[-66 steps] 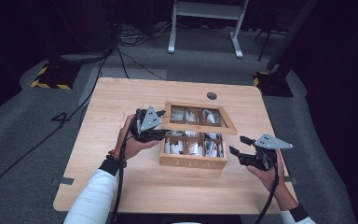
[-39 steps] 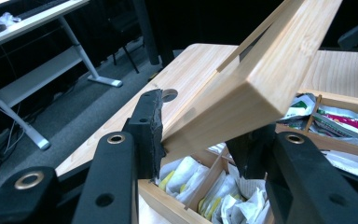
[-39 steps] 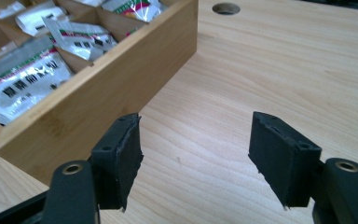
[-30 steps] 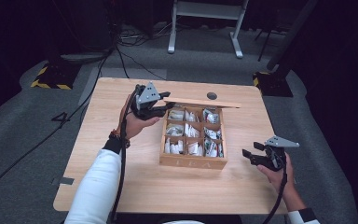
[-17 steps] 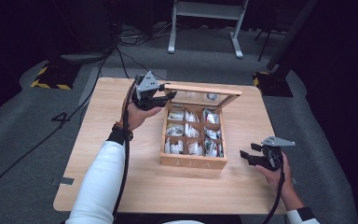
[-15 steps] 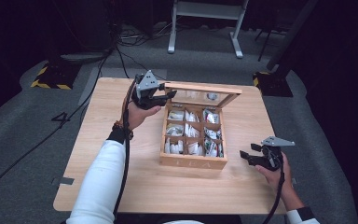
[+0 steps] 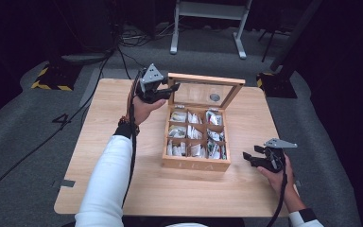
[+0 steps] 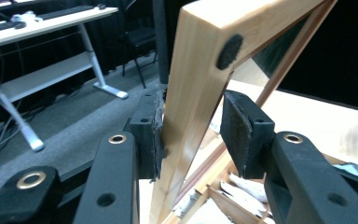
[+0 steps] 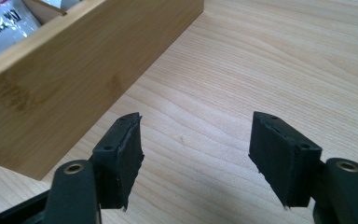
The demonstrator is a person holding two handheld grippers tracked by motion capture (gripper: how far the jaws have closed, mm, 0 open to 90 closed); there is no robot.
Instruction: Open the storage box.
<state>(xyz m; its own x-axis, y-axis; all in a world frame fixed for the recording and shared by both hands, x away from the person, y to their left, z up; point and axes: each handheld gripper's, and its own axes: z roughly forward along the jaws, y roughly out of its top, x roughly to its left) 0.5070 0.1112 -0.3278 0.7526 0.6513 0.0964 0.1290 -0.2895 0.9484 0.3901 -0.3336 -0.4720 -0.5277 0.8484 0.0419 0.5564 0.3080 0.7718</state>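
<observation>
so we've got the left claw (image 8: 191,135) straddling the left frame edge of the wooden box's lid (image 7: 206,79). one pad touches the wood, the other sits just off it, so not a firm pinch. the lid stands nearly upright at the far side of the box (image 7: 196,163), mid tabletop (image 7: 99,156). the right claw (image 9: 196,156) hangs open and empty just beside the box's near right corner.

I see a pale wooden table (image 7: 123,123) with smooth matt grain. The box (image 7: 196,163) is light wood, its lid (image 8: 200,70) wood-framed around clear glass. Glossy white packets (image 7: 178,116) fill it. My left gripper (image 8: 191,135) has rough black pads (image 8: 235,130).
</observation>
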